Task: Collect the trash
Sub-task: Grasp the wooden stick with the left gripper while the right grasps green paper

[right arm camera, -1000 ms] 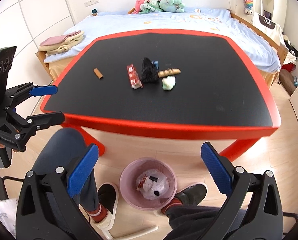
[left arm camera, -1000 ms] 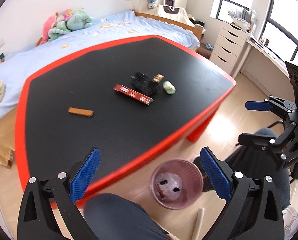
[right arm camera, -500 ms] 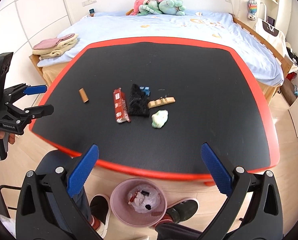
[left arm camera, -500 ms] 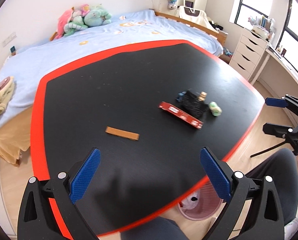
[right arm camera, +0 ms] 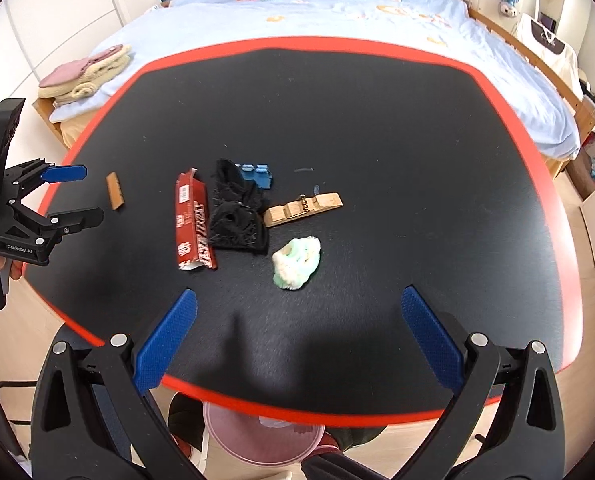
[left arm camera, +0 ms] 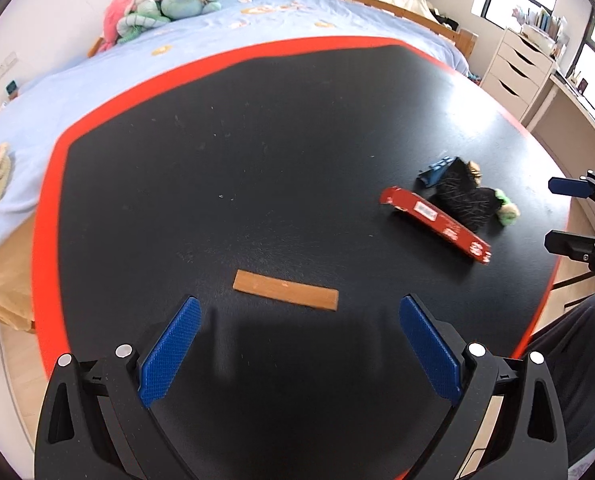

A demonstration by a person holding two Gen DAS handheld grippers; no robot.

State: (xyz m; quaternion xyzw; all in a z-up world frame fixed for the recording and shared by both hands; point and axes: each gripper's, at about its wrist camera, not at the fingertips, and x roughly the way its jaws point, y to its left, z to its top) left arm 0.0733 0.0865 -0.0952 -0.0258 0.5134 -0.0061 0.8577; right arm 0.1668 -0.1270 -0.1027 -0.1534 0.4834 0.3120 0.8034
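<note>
Trash lies on a black table (left arm camera: 257,152) (right arm camera: 377,128) with a red rim. A flat brown strip (left arm camera: 285,291) (right arm camera: 115,191) lies just ahead of my open left gripper (left arm camera: 297,344) (right arm camera: 73,192). Further right are a red wrapper box (left arm camera: 435,219) (right arm camera: 193,220), a crumpled black piece (left arm camera: 467,200) (right arm camera: 237,212), a blue scrap (left arm camera: 435,170) (right arm camera: 255,173), a wooden clothespin (right arm camera: 303,209) and a green-white wad (left arm camera: 507,209) (right arm camera: 297,258). My right gripper (right arm camera: 297,332) (left arm camera: 569,212) hovers open over the near table edge, short of the wad. A pink bin (right arm camera: 263,436) stands on the floor under that edge.
A bed (left arm camera: 97,80) (right arm camera: 337,20) with blue sheets, plush toys (left arm camera: 157,4) and folded towels (right arm camera: 83,74) borders the table's far side. White drawers (left arm camera: 517,68) stand at the right. The person's legs and a shoe (right arm camera: 185,424) are beside the bin.
Both grippers have risen from floor level and moved forward over the table. The left one has closed in on the brown strip; the bin has slipped nearly out of sight.
</note>
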